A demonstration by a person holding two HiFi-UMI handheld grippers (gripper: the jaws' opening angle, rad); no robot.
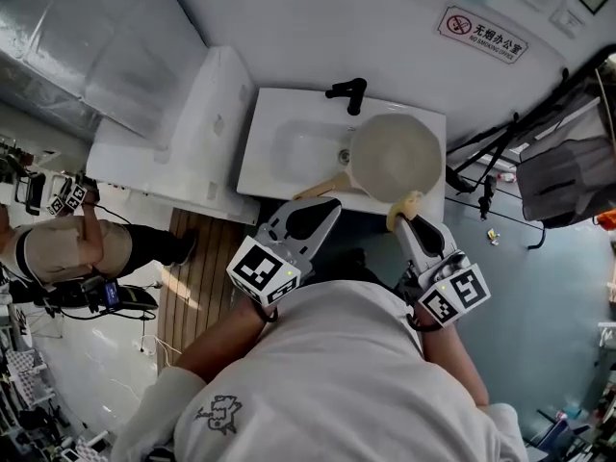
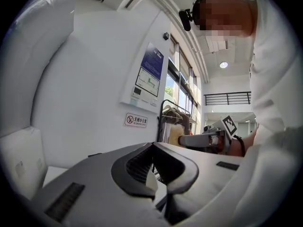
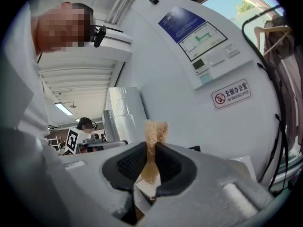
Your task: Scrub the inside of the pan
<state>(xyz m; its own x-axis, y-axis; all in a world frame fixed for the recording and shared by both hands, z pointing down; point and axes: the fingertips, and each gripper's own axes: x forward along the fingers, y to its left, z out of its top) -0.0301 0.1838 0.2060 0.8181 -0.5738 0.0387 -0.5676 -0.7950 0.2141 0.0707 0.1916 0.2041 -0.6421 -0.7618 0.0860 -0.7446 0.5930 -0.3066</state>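
We have the pan [image 1: 397,157] sitting on the right part of the sink [image 1: 279,133], just above the middle of the head view. Its pale inside faces up, and its wooden handle [image 1: 322,187] points toward the lower left. The black tap [image 1: 348,92] stands at the sink's back edge, upper left of the pan.

Our left gripper [image 1: 332,205] is in the middle of the frame, jaws pressed together with nothing between them. Its tips are just below the handle's near end, and we cannot tell whether they touch it.

Our right gripper [image 1: 402,221] is to the right of it, clenched on a tan sponge [image 1: 406,205]. In the right gripper view the sponge stands up out of the closed jaws. In the head view it pokes out at the pan's lower rim.

A no-smoking sign [image 1: 483,35] hangs on the wall at the upper right. Another person [image 1: 58,243] is at the far left edge.
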